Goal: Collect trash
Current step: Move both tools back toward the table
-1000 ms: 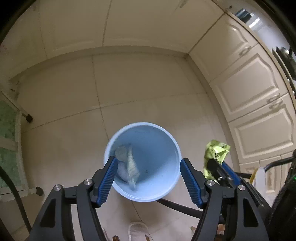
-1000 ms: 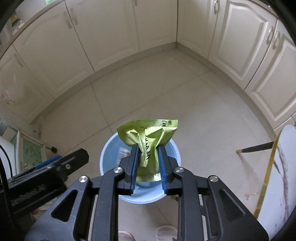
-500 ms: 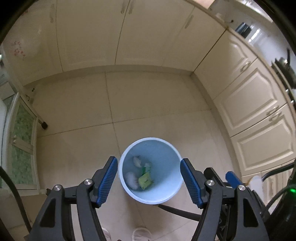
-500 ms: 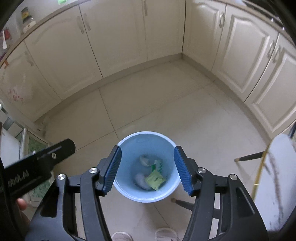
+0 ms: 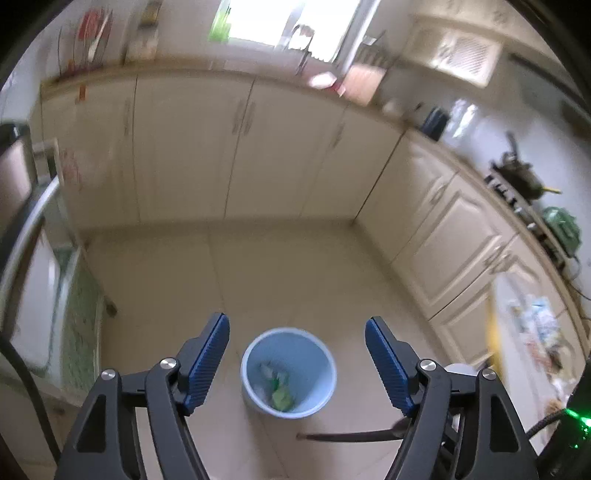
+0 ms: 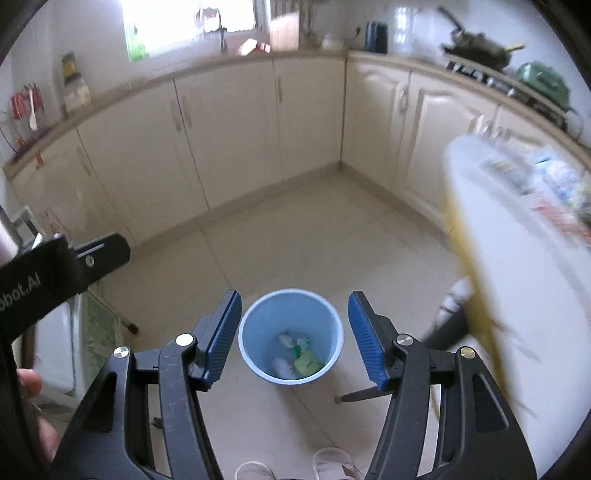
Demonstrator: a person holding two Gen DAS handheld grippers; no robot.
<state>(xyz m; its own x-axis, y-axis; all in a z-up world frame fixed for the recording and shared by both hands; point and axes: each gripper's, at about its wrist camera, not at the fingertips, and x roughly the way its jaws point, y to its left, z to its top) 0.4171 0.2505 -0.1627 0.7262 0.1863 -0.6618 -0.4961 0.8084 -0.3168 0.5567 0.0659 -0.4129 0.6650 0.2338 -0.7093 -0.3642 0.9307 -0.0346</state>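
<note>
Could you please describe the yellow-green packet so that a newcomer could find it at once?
Look at the tiled kitchen floor and find the light blue bin standing there. The packet lies at its bottom, the only yellow-green item beside pale, whitish scraps.

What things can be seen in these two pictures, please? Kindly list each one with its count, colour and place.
bin: one, light blue, on the floor tiles, seen between the gripper fingers
trash in the bin: a few pieces, one green wrapper, the others whitish
cabinets: a cream row, along the walls, round the corner
table: one, white top with yellow edge, right side, blurred items on it
pan: one, dark, on the stove, far right counter
window: one, bright, above the counter
slippers: two, whitish, bottom edge
left gripper: black with blue pads, opening, empty
right gripper: the same colours, open, empty
</note>
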